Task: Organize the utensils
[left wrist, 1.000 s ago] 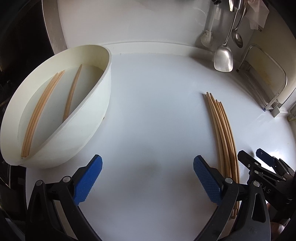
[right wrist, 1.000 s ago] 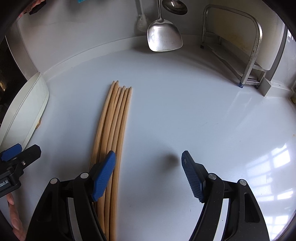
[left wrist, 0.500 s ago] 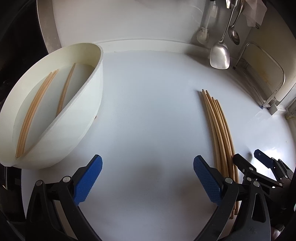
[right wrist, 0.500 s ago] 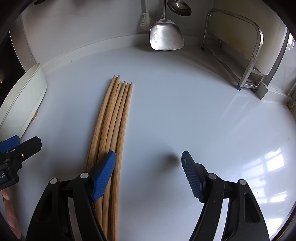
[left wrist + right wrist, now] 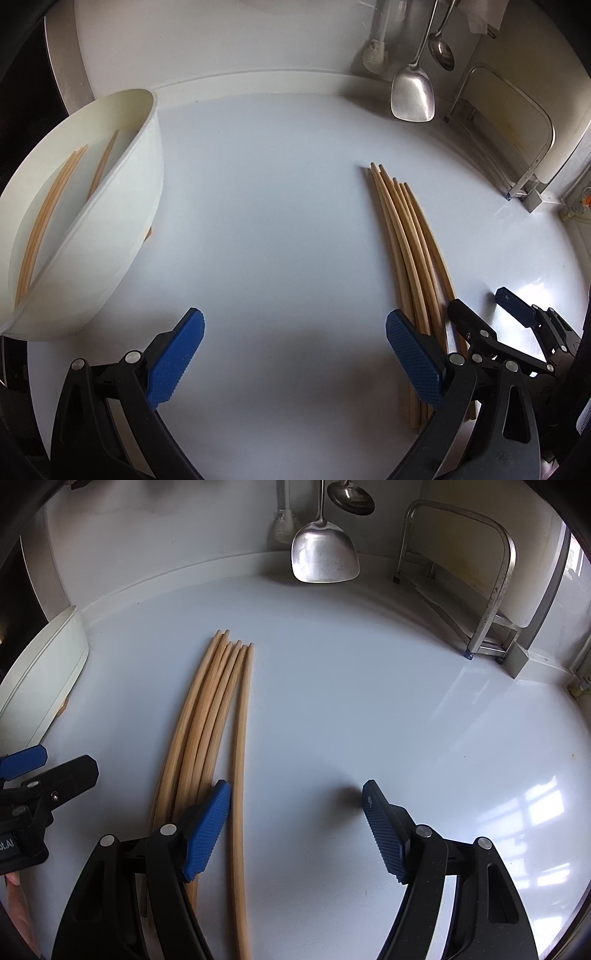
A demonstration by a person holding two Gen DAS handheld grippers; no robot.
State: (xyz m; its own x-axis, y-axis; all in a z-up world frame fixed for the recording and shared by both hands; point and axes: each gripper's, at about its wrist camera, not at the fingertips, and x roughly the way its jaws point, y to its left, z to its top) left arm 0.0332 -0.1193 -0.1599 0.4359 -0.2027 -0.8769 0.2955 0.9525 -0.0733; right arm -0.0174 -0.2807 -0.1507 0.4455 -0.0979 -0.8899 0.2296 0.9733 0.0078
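Note:
Several long wooden chopsticks [image 5: 402, 236] lie in a bundle on the white counter; they also show in the right wrist view [image 5: 207, 716]. One chopstick [image 5: 242, 760] lies slightly apart at the bundle's right side, between my right gripper's jaws. A white bowl [image 5: 122, 206] at the left holds three more chopsticks [image 5: 48, 214]. My left gripper [image 5: 295, 362] is open and empty over bare counter between bowl and bundle. My right gripper [image 5: 295, 827] is open, its left finger over the bundle.
A metal spatula [image 5: 325, 554], a ladle [image 5: 351, 498] and a brush [image 5: 375, 55] hang at the back wall. A metal rack [image 5: 480, 590] stands at the back right. The bowl's edge [image 5: 44, 672] shows at the left of the right wrist view.
Both grippers have drawn back a little toward the near edge. The right gripper has shifted slightly left, and one chopstick now lies apart between its jaws.

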